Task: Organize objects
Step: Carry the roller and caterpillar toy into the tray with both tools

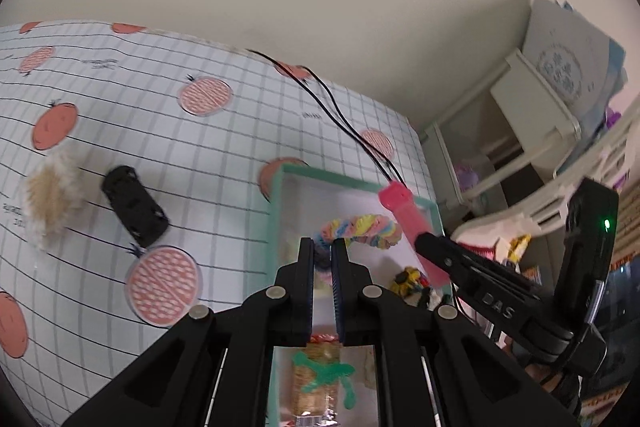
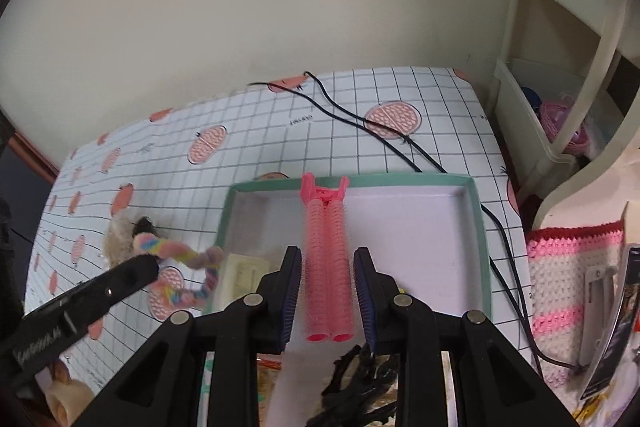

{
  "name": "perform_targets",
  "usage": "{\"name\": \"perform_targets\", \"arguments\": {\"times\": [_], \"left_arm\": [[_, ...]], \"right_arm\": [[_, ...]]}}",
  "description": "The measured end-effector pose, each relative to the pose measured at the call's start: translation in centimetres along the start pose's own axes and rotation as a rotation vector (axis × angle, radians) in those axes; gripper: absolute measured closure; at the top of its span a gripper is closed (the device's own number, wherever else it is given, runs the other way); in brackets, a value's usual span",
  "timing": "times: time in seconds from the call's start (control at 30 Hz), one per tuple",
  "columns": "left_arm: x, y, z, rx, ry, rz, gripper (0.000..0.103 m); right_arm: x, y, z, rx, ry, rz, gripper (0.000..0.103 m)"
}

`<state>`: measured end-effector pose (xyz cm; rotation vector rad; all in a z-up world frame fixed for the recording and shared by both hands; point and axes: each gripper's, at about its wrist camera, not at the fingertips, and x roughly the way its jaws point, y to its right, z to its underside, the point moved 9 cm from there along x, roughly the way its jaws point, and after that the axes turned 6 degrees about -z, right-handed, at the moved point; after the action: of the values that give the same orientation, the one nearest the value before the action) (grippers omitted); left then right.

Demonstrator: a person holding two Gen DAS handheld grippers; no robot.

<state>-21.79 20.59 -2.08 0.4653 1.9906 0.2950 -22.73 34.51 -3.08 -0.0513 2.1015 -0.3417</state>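
Left tool (image 1: 322,251): pinches the rainbow scrunchie (image 1: 362,229) at centre frame, above the green tray (image 1: 276,211), probably to drop it in;
Right tool (image 2: 327,281): fingers spread either side of the pink hair roller (image 2: 326,267); firm grip unclear; over the tray;
Counter (image 1: 200,163): black toy car (image 1: 134,211) and fluffy piece (image 1: 52,199) wait at left, unsorted.

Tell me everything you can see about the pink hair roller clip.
The pink hair roller clip is two ribbed plastic-looking tubes side by side, joined at the far end by a forked hinge. The right gripper holds it between its fingers, lengthwise along them, open tube ends toward the camera. It hangs above the green-rimmed box; in the left wrist view it slants over the box's far corner.
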Motion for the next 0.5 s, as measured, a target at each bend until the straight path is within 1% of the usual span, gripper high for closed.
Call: {"name": "perform_targets", "arguments": {"times": [0.23,0.5], "left_arm": [[2.0,1.9,1.6,0.046,-0.054,0.003,0.095],[3.8,2.5,3.2,0.065,-0.108,-0.017,0.095]], "right_arm": [[1.2,0.5,0.7,0.004,-0.033,0.018,0.074],[2.4,0.8,1.5,-0.008,-0.074,0.046,0.074]]}}
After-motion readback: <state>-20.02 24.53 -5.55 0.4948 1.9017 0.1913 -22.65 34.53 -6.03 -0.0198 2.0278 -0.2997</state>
